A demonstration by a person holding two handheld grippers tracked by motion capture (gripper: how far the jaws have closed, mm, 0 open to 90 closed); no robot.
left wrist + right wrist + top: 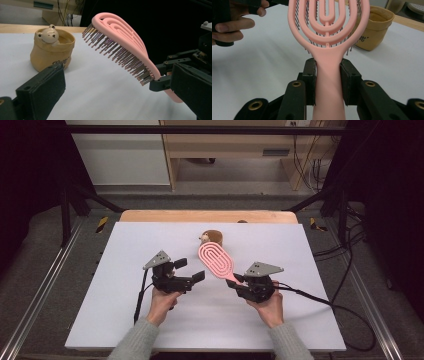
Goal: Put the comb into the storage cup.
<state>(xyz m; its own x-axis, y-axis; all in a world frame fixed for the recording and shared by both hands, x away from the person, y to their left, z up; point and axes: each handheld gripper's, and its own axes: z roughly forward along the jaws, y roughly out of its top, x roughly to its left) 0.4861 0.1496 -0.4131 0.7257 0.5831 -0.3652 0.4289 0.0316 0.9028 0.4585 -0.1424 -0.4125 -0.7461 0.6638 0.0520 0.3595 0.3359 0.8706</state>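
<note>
White sheeting covers the counter [125,320], and dark frame rails are seen at both sides with pale wooden furniture beyond the far edge. Nearest the person, two hands are seen coming in from the bottom of the high view, each wrapped around a gripper. The right gripper [236,281] is held just off the counter's middle, and its fingers [348,75] are clamped on the handle of a pink hairbrush [216,259], one pad pressed to each side of the stem. The brush is carried clear of the surface, tilted, its head pointed away and up, bristles turned toward the left hand. The left gripper [190,269] is held just beside it, fingers [47,87] spread wide with nothing between them, the brush head seen past them. Farther back, near the counter's far edge, a small tan pot with a bear face [51,48] is seen standing upright, apart from the brush.
</note>
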